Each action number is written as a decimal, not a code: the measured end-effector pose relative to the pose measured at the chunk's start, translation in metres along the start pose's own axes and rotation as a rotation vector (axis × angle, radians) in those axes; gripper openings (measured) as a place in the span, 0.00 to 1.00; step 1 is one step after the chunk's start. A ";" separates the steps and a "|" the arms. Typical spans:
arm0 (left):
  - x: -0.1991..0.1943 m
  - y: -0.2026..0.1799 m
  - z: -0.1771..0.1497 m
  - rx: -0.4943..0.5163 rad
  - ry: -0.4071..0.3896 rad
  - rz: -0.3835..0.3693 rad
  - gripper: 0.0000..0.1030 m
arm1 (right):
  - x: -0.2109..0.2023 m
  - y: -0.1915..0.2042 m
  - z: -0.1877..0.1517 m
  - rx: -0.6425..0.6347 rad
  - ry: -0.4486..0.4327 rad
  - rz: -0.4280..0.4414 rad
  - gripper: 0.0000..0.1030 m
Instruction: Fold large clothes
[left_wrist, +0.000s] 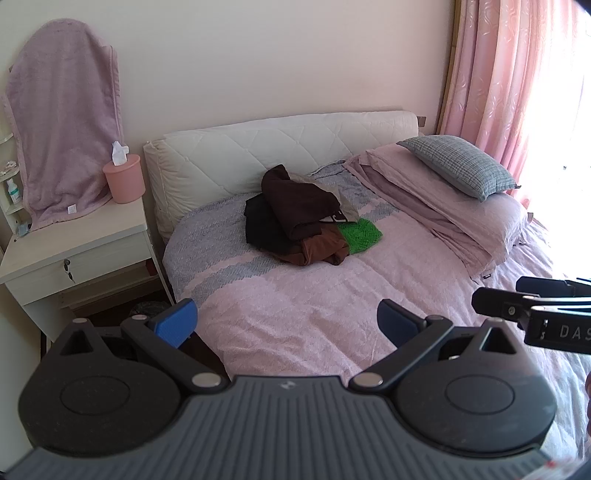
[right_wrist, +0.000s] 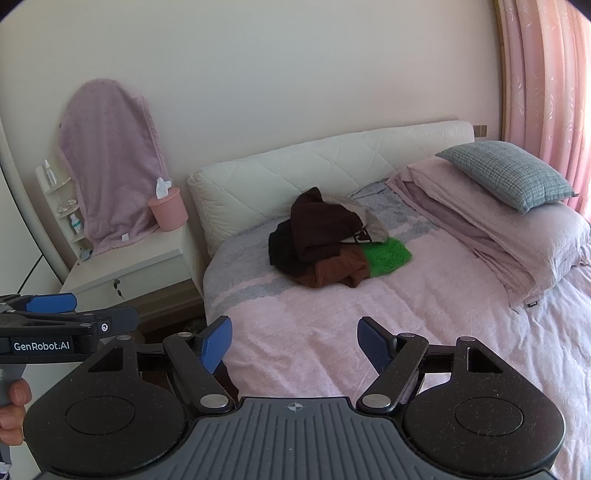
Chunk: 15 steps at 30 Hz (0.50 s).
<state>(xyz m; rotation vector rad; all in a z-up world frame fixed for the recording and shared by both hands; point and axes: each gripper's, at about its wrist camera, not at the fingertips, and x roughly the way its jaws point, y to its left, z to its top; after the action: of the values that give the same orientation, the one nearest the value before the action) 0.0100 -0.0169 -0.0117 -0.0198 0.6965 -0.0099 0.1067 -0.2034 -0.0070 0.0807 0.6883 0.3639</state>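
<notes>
Heap of clothes on bed, toward headboard, left of centre in both views. Unfolded, bunched; long axis running roughly from upper left to lower right, dark end nearest headboard. Contents, top down: dark brown garment draped over the top; black garment under it at left; rust-brown garment at front edge; green knit piece poking out at right; pale beige piece behind, partly hidden.

Left tongs: spread wide, blue pads well apart, gripping nothing; held over the near part of the bed, well short of the heap.

Right tongs: spread wide likewise, nothing between pads; also short of the heap, just beside the left pair. Fingers of a hand on the left handle, seen at edge of right wrist view.

Bed cover pink with grey-blue bands, bare between tongs and heap. Right of heap: folded pink bedding with grey checked pillow on top. Left of bed: white nightstand, carrying pink tissue holder; lilac towel draped behind. Pink curtain at far right.
</notes>
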 end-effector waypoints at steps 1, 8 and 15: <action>0.001 -0.001 0.001 -0.001 0.000 0.002 0.99 | 0.000 -0.001 0.000 -0.001 -0.001 0.001 0.70; 0.004 -0.002 0.002 -0.001 0.001 0.002 0.99 | 0.003 -0.008 0.002 -0.005 -0.001 0.007 0.70; 0.007 -0.011 0.003 -0.007 0.007 0.008 0.99 | 0.004 -0.011 0.001 -0.005 0.003 0.010 0.70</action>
<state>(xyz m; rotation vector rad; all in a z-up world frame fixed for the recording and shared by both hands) 0.0171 -0.0281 -0.0137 -0.0237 0.7032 -0.0001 0.1133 -0.2127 -0.0110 0.0793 0.6899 0.3756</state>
